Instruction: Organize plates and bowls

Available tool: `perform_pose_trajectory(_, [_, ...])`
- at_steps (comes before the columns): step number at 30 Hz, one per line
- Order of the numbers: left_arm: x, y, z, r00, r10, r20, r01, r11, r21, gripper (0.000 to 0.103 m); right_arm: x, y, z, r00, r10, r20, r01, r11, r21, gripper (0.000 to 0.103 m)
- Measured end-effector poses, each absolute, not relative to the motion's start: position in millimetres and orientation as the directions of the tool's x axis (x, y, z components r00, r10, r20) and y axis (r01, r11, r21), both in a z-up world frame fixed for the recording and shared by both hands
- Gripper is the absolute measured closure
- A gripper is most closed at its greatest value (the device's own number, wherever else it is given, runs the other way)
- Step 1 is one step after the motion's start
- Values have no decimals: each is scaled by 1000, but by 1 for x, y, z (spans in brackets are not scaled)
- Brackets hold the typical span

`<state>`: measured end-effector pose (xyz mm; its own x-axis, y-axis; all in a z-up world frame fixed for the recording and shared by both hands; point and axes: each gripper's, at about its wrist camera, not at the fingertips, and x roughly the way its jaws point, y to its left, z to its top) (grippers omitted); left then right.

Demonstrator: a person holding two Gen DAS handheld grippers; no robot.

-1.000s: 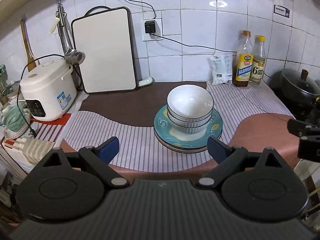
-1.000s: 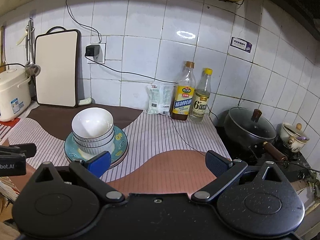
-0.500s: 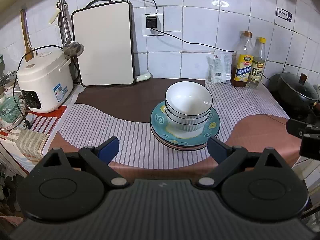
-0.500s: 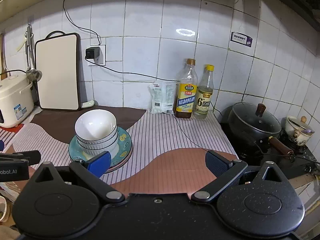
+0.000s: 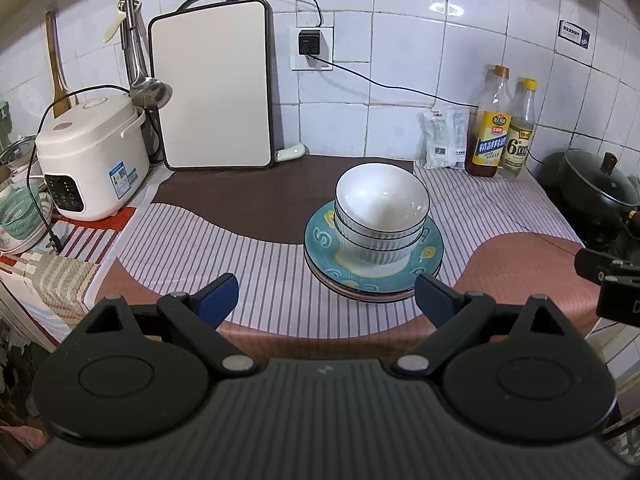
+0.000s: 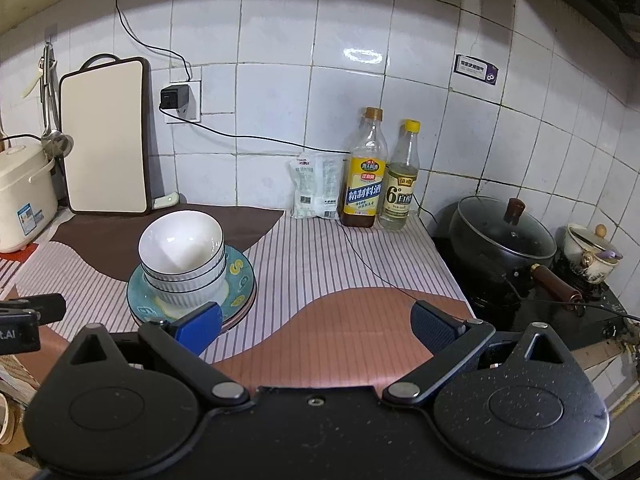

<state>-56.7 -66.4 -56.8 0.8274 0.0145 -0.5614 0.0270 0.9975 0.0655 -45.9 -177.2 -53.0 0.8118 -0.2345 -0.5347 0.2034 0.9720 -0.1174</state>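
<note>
While the nested white bowls (image 5: 380, 216) sit on the teal plates (image 5: 430, 254) mid-surface, both the left tongs (image 5: 326, 300) and right tongs (image 6: 316, 322) hang wide open and empty; glazed, breakable, slippery stuff, so pinch a rim.

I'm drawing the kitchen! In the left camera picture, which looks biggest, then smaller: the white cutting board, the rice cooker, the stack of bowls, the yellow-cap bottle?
Largest to smallest as they look:
1. cutting board
2. rice cooker
3. stack of bowls
4. yellow-cap bottle
The fisheye lens bends the edges, so true sizes may differ.
</note>
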Motion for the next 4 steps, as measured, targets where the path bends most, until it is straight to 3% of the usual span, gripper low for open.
perform_pose_trajectory(4, [-56,-66,-56,828,14,-561,26,998,63,7,-46,-175,-53,811,-239,-534,201,971,-128,1])
